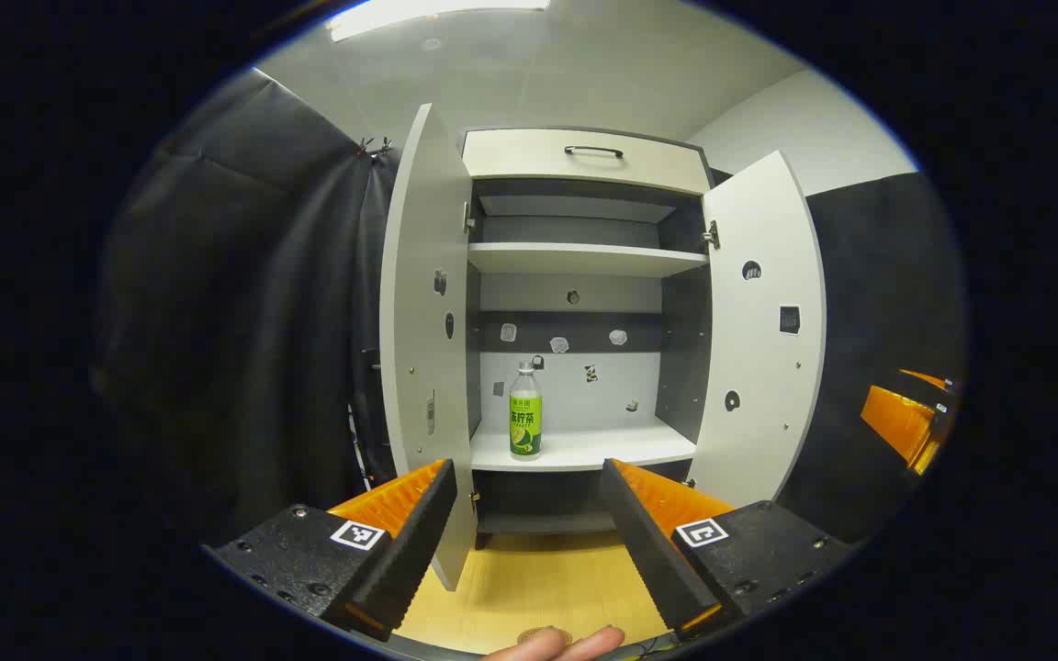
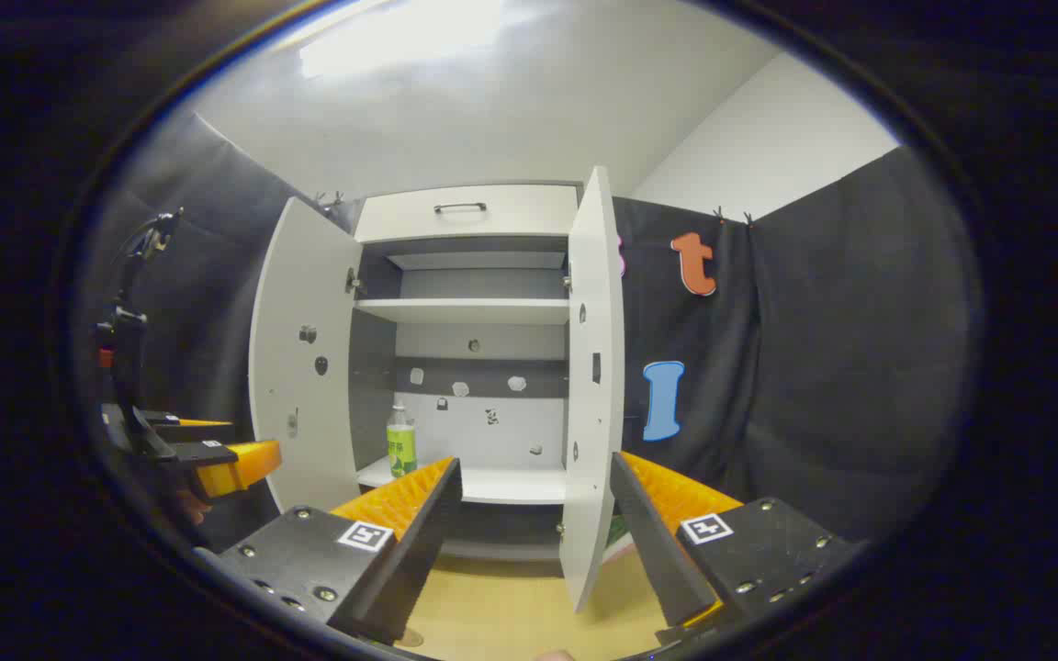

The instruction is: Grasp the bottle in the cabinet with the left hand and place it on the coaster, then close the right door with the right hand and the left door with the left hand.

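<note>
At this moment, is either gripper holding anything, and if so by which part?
Nothing is held. The left gripper and the right gripper are both open with nothing between their fingers. The bottle stands untouched on the cabinet shelf, both doors open.

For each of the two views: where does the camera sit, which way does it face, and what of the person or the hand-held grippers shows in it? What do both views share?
Left gripper view: rides on the left hand-held gripper, facing the open cabinet head-on; its own open fingers frame the bottle; a fingertip shows at the bottom edge.
Right gripper view: rides on the right hand-held gripper, facing the cabinet from further right, the right door edge-on between its open fingers; the left hand-held gripper shows far left.
Shared: cabinet, both open doors, bottle, wooden table.
</note>
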Motion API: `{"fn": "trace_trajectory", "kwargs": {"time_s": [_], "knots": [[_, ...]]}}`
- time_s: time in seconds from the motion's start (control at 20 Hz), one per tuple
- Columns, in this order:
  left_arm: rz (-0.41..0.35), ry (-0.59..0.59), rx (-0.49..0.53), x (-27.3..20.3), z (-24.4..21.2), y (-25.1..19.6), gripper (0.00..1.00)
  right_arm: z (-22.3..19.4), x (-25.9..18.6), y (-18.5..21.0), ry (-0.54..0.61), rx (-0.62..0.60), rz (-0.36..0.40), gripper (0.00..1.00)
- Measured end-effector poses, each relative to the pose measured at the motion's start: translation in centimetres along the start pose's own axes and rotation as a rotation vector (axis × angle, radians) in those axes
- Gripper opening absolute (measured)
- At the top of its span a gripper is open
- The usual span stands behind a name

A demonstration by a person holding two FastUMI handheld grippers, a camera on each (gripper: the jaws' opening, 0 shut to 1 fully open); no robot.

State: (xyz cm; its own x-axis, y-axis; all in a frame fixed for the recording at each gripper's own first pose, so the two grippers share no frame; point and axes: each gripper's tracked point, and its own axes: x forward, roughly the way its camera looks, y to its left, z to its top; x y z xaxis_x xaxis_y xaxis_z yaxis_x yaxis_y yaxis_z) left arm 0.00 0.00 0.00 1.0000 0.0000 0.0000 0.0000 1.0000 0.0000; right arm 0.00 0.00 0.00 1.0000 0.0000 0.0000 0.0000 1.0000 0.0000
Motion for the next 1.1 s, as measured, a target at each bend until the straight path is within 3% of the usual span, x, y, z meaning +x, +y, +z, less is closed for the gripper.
{"fn": "trace_trajectory", "kwargs": {"time_s": [0.25, 0.6, 1.1], "knots": [[0.006, -0.004, 0.037, 0.3, -0.1, -0.4, 0.99, -0.2, 0.1, 0.3, -0.001, 0.009, 0.017, 0.98], [-0.008, -0.006, 0.01, 3.2, -0.2, -0.1, 0.99, -0.4, 1.8, 0.9, -0.011, 0.012, 0.014, 0.98], [-0.053, -0.032, -0.011, 15.4, 0.0, 0.2, 0.99, -0.4, 7.8, 3.3, -0.042, 0.039, 0.032, 0.98]]}}
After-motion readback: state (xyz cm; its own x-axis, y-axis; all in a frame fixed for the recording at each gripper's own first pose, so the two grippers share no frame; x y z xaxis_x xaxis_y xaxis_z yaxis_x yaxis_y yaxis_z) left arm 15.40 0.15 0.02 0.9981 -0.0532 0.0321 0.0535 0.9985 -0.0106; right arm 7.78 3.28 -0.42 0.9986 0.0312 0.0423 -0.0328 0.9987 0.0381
